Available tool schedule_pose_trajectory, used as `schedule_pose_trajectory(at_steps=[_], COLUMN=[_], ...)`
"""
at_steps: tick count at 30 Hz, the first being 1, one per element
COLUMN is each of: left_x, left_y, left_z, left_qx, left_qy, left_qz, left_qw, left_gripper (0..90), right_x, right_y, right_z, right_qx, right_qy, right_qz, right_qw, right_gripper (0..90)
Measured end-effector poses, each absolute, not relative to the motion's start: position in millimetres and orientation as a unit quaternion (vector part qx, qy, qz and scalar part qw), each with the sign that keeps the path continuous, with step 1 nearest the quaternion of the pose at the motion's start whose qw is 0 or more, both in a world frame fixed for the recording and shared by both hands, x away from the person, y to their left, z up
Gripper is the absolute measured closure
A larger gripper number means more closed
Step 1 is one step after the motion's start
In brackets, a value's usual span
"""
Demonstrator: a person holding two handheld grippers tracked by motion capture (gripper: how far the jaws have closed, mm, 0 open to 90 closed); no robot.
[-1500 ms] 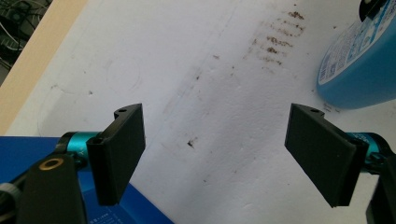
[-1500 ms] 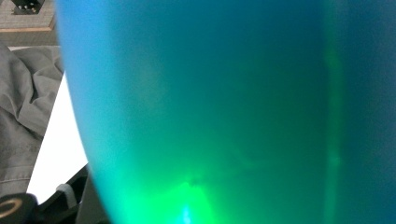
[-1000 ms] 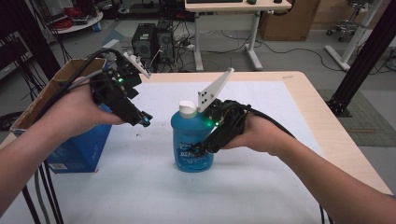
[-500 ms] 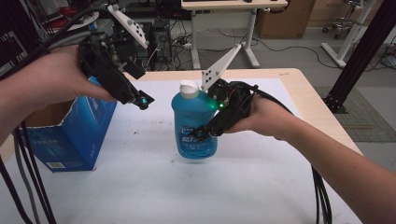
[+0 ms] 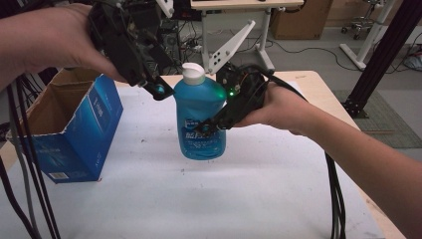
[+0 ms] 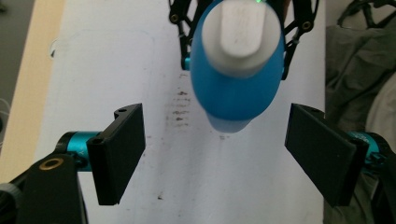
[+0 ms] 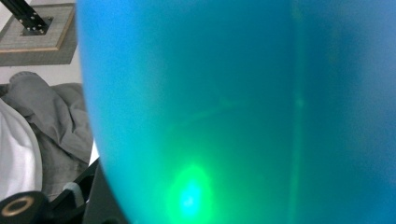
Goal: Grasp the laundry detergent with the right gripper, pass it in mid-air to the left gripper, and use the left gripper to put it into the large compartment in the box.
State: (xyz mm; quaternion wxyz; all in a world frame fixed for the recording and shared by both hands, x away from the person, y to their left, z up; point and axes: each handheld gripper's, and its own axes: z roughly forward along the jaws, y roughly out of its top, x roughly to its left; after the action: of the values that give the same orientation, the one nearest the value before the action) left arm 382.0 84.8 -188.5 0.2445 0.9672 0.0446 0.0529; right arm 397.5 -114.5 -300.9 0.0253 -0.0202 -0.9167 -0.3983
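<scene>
The right gripper (image 5: 211,130) holds the blue bottle (image 5: 200,117) clamped and lifted; the left gripper (image 6: 224,154), fingers wide, has yet to grip the white cap (image 6: 243,29).

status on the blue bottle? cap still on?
Done: right gripper is shut on the blue bottle and holds it upright, apparently off the white table. In hand: left gripper hangs above the white cap, jaws open and apart from it. Left: the cap is on and ungripped; the open blue box stands to the side.
</scene>
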Motion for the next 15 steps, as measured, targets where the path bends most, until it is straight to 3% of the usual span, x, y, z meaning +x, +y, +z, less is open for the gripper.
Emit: schedule_pose_trajectory(at_steps=[15], left_x=[378.8], left_y=[50.6], left_z=[-202.1], left_qx=[0.983], left_qy=[-0.005], left_qz=[0.043], left_qw=[0.178], left_gripper=[20.5], right_x=[394.4], right_y=[-105.6], right_z=[-292.1], right_qx=[-0.013], right_qy=[-0.920], right_qz=[-0.392], right_qw=[0.023], right_gripper=[44.7])
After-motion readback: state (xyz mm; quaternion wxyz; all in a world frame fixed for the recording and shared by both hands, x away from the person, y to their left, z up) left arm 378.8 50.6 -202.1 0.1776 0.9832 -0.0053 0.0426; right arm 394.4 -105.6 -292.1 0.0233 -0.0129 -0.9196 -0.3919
